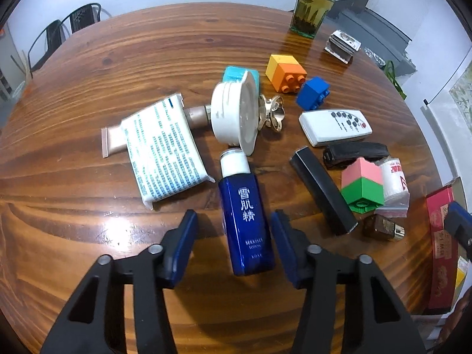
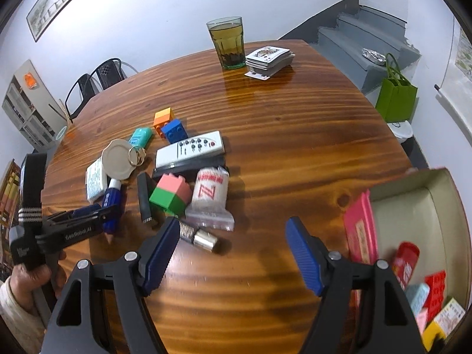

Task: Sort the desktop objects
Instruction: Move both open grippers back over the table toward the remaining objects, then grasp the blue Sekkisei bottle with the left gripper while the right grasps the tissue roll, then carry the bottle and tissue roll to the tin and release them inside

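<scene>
The blue lotion bottle (image 1: pixel 246 215) reads "雪肌精", "SEKKISEI LOTION" and "KOSE". Beside that bottle, the left tongs (image 2: pixel 97 212) carry "GenRobot.AI" on their black body.

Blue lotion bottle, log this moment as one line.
left gripper: open, straddling blue lotion bottle lying on table | right gripper: open, empty | box: partly filled

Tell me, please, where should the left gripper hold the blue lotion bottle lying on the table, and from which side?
Grip the blue lotion bottle across its flat, straight-sided body, not the narrower white cap. It lies with its base toward the left gripper, whose open fingers already flank it, so coming from the base end and closing across the two long sides looks best.
</scene>
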Motion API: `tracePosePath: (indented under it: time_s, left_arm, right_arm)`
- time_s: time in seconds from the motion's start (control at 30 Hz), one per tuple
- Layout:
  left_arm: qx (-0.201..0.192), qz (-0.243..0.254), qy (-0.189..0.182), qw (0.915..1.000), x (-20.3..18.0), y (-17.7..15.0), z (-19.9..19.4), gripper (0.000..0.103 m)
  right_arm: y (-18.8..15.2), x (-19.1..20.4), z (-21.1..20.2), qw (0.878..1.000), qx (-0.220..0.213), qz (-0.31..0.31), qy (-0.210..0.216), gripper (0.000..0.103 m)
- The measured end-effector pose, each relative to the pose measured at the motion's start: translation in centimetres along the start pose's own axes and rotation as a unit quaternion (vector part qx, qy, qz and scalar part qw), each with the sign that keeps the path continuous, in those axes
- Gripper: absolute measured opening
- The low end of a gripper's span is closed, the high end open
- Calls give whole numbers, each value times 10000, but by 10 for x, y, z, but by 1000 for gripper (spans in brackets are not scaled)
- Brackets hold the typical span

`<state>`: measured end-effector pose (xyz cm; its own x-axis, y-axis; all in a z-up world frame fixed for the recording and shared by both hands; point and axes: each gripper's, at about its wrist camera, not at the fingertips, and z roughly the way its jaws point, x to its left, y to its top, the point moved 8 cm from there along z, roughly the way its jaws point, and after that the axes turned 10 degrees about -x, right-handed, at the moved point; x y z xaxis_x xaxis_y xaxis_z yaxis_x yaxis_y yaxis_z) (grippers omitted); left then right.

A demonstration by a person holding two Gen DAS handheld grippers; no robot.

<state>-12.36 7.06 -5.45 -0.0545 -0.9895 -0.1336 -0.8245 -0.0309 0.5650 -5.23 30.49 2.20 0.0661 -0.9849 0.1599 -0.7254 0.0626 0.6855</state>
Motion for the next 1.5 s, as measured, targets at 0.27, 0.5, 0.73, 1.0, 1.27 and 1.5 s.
tracePosePath:
  time_s: [0.27,0.5,0.73,1.0,1.27,1.5]
  left_arm:
    - [-43,-1,-141,9999,0,0,-2,32]
    - [-58,10,-159,9999,-1,-4,-8,32]
    - [-82,-40,-223,9997,-4,-4,-15,32]
    - [-83,-59,-226,9997,-4,-11,-27,32]
    - [-42,-3,-194,9998,-7,-24,-38,32]
    - [-185,67,-155,9997,-13,-25,-58,32]
  right_arm:
    - [12,5,30,9999,141,-40,26,78]
    - [14,4,63,9993,376,-50,-5,78]
    - [11,11,79,9985,520,-173,59,69]
    - [2,17,94,9971,678,-308,170,40]
    - [2,18,69,9978,522,-302,279,39]
    - [6,14,35,9988,273,-236,326,39]
